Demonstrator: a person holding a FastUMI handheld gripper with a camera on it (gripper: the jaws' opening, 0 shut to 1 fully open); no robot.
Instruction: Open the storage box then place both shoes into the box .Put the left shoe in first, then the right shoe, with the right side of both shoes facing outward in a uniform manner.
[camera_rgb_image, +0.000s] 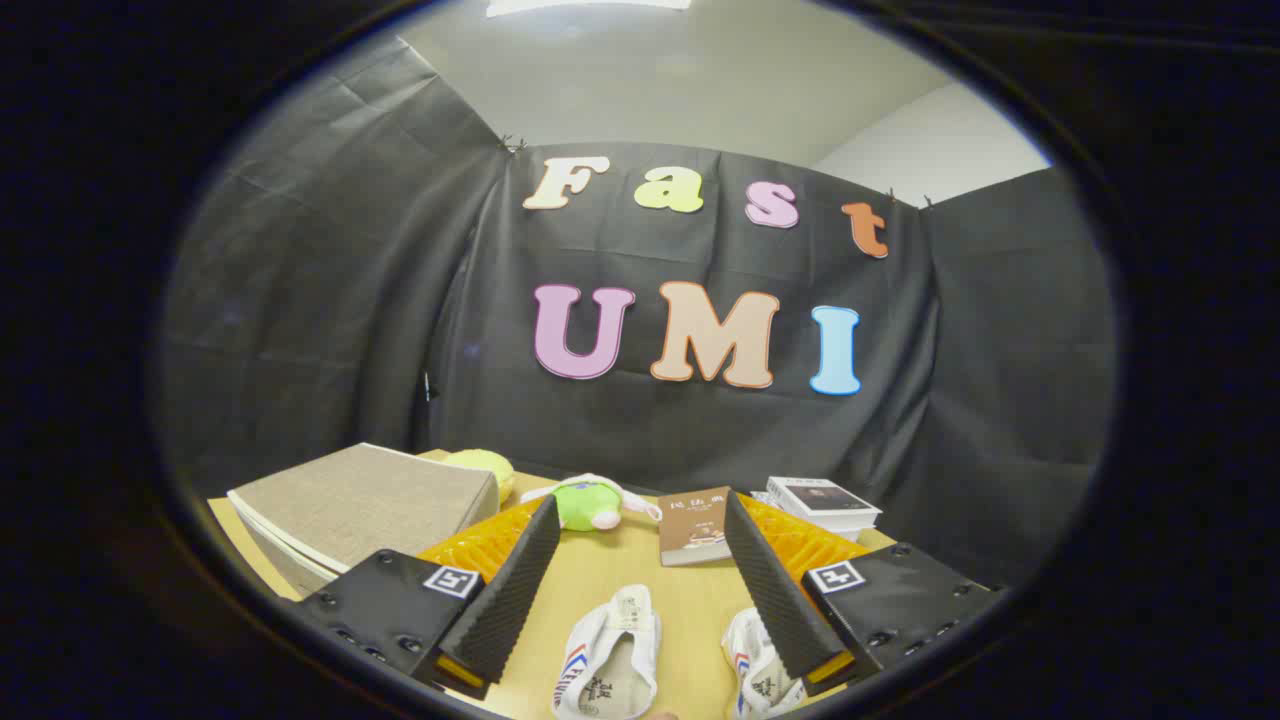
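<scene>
My tongs (640, 540) hang released, nothing gripped; storage box (365, 505) lies shut beyond the left finger, both shoes (610, 655) nearer me than it, so lid first

The claw (640, 520) hovers level, its two fingers (515, 590) seemingly spread wide, gripping nothing.

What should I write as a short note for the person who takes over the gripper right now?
Gripper: open, fingers spread wide, holding nothing.
Storage box: on the table beyond the left finger, lid still shut.
Shoes: one white shoe lies between the fingers; the second shoe lies partly under the right finger. Which is left or right I cannot tell.
Done: nothing yet.
Left: open the box, put in the left shoe, then the right, right sides facing outward.
</scene>
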